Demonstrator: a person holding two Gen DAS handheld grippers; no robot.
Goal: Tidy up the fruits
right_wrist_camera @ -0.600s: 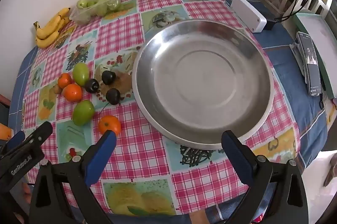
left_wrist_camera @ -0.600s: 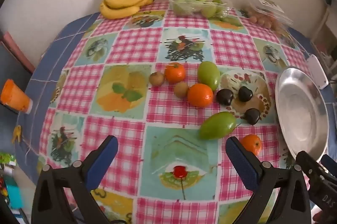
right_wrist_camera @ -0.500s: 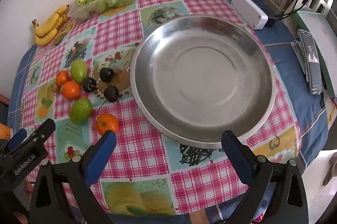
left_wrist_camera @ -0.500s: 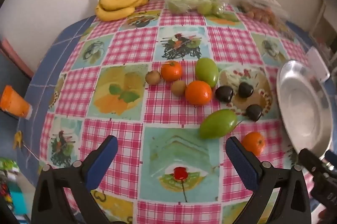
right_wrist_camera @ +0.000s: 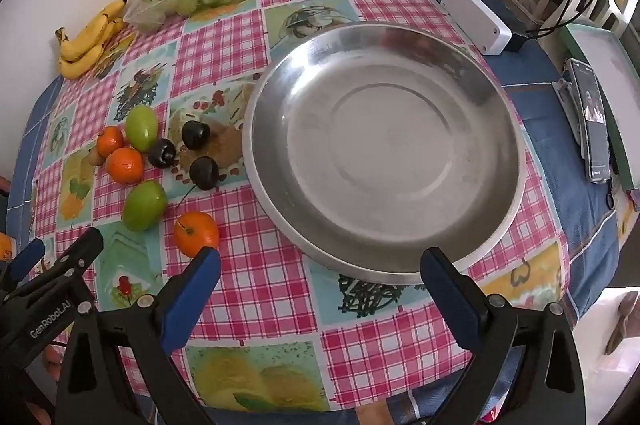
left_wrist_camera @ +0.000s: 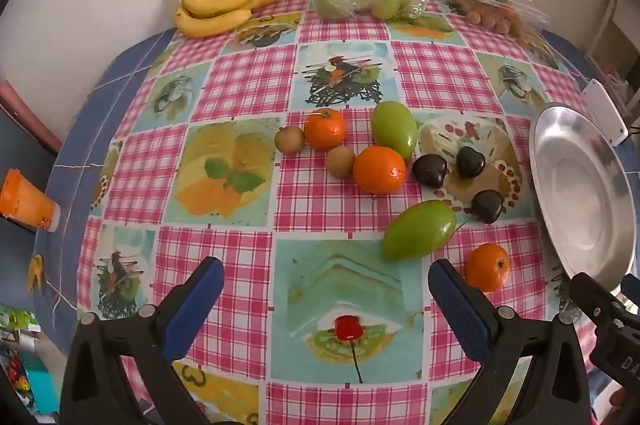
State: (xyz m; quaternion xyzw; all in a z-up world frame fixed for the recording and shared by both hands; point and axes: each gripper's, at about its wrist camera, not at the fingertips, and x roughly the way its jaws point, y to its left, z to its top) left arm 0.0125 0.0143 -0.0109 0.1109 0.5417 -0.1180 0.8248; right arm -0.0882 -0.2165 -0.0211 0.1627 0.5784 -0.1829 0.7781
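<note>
Orange mandarin (left_wrist_camera: 487,267) sits just beyond the spread, empty left gripper (left_wrist_camera: 324,289), seemingly untouched.

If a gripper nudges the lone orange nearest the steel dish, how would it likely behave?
The orange is round and sits free on the flat tablecloth, so it would probably roll. Its skin looks smooth and glossy, so it might slip between pads. It looks firm, not fragile.

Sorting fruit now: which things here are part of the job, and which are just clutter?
Job: oranges, green mangoes, dark plums, kiwis, steel dish.
Clutter: white box, phone, orange cup.
</note>
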